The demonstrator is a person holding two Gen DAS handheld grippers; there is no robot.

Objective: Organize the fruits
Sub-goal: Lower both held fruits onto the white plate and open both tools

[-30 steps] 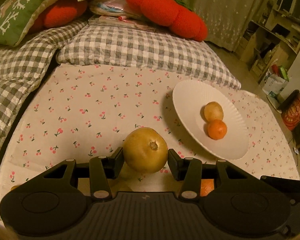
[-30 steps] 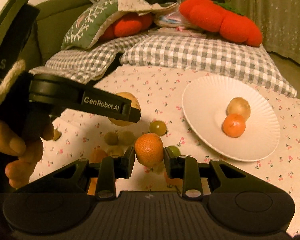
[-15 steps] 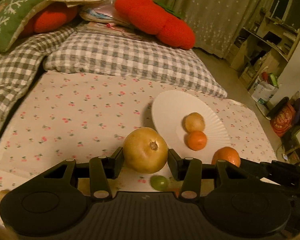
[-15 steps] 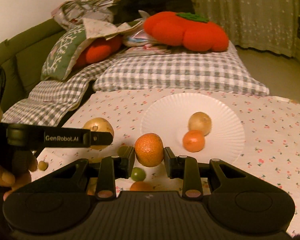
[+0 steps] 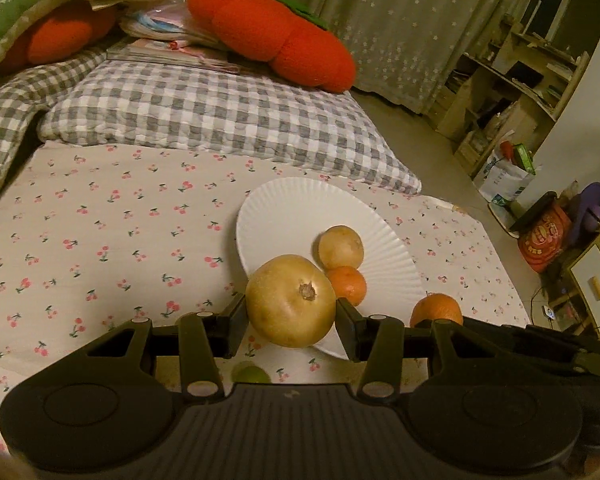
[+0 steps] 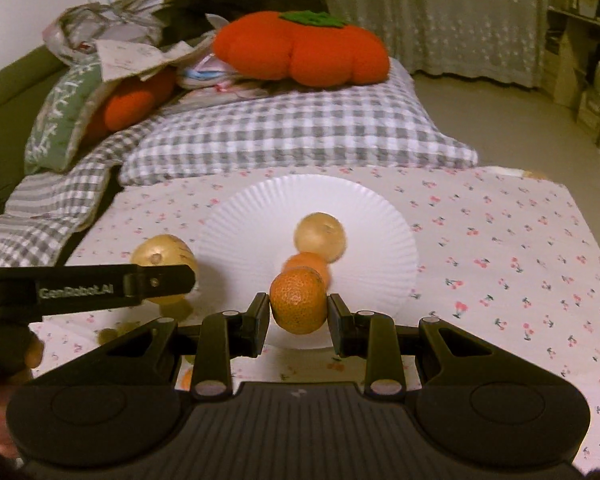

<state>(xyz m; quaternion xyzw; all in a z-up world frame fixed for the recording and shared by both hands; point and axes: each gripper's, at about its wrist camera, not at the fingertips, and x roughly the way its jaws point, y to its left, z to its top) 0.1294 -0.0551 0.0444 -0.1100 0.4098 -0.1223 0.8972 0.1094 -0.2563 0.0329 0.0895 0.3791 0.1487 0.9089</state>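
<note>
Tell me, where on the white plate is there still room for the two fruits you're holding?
The paper plate is bare across its far half and left side, behind the yellow fruit. That fruit and the small orange crowd the near right. The left gripper holds a big yellow fruit, the right gripper an orange.

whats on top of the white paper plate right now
Two fruits rest on the white fluted paper plate: a small yellow-brown round fruit and a small orange mandarin touching it. The gripped fruits cover the plate's near rim.

Dim warm light; starred curtain (image 5: 400, 32) behind, wooden shelves (image 5: 512, 80) right, bare floor (image 6: 500, 128).
</note>
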